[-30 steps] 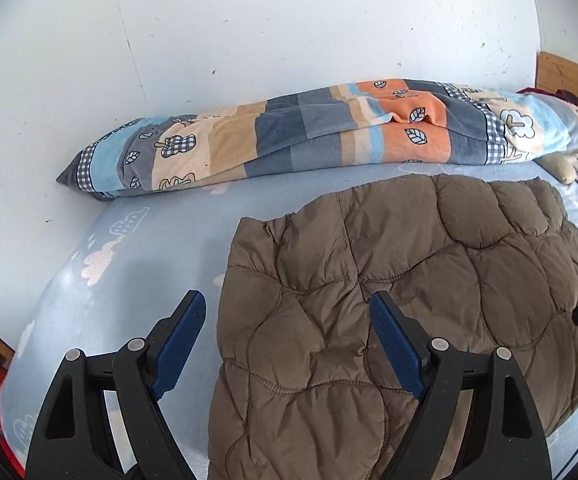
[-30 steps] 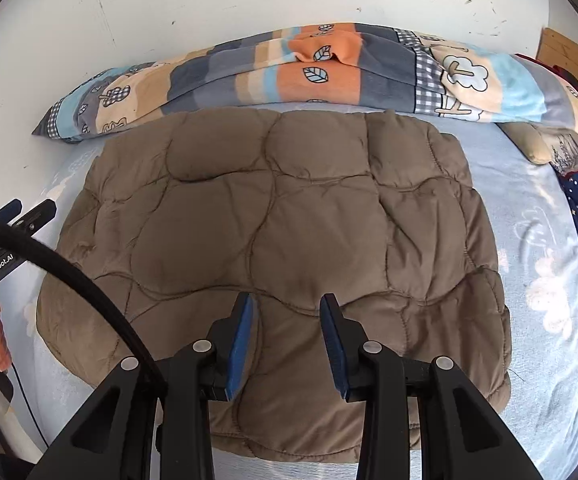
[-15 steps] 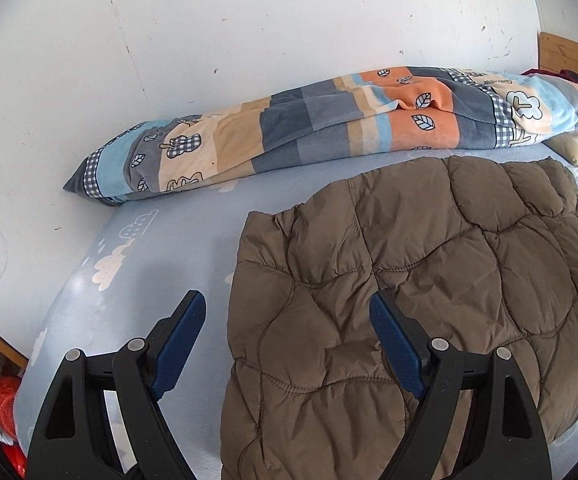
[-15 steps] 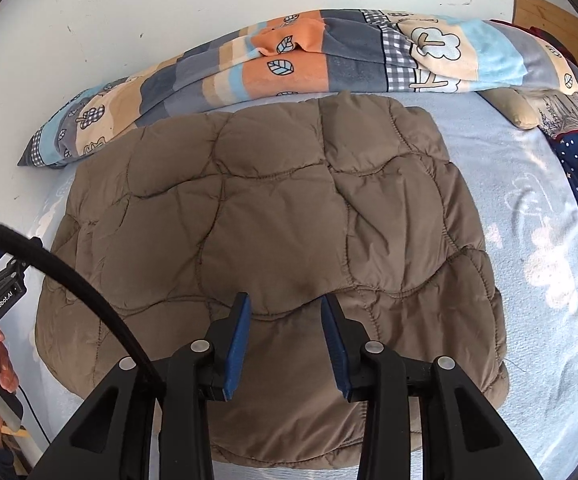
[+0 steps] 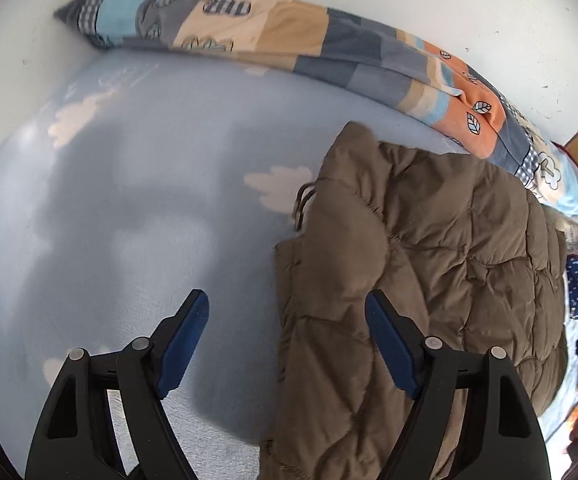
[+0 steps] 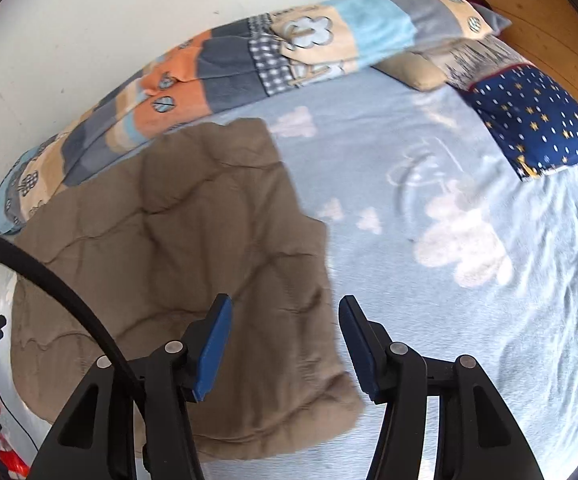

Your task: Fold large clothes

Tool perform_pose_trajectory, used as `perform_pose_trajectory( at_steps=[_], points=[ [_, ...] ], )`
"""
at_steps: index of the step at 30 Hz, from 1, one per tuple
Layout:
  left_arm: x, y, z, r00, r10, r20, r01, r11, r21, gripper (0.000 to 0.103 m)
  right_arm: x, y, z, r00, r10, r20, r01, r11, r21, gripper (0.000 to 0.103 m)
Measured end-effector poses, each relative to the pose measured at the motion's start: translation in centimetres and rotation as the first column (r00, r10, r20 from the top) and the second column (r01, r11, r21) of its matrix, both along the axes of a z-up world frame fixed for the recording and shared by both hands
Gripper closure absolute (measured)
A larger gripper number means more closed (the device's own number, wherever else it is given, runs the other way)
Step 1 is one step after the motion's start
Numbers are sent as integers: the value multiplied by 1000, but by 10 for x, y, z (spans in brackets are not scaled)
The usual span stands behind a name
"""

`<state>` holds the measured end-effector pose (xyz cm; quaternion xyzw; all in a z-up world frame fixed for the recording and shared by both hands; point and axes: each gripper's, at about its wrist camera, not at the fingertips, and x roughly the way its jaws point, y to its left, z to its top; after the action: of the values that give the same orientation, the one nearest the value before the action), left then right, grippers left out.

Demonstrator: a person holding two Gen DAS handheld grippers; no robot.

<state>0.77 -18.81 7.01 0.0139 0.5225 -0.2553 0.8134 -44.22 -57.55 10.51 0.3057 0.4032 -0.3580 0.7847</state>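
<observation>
Both grippers hang empty over the bed (image 5: 101, 216). My left gripper (image 5: 287, 344) straddles the brown quilted jacket's (image 5: 429, 264) left edge, jaws spread but narrowing; the right gripper (image 6: 285, 350) sits over its near right corner, jaws widening, neither pinching cloth. I judge this the reach before another fold: next I lower and pinch both edges. Beyond lies the patchwork blanket (image 6: 217, 68).

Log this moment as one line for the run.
left gripper: closing, empty | right gripper: opening, empty | brown quilted jacket: folded on bed
</observation>
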Motion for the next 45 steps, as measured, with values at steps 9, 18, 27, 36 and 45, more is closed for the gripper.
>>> perform_pose_trajectory(
  at_steps=[9,18,27,36,45],
  points=[
    [7,1,-38,991,-66,-118,65,998,-8,24,-26,-16,-17,1000,11,29,-13,997,79,35],
    [12,-24,-69,972,-128,-197,121,991,-48,24,-22,-18,-40,995,86,54,-94,984,150,27],
    [20,-27,-80,949,-190,-250,174,981,-83,24,-14,-27,-68,984,109,139,-140,961,238,16],
    [40,-51,-77,920,-297,-255,285,955,-84,24,0,-38,-101,968,125,217,-187,936,298,0],
    [64,-73,-87,873,-410,-263,384,912,-147,24,30,-31,-116,914,238,329,-342,887,309,0]
  ],
)
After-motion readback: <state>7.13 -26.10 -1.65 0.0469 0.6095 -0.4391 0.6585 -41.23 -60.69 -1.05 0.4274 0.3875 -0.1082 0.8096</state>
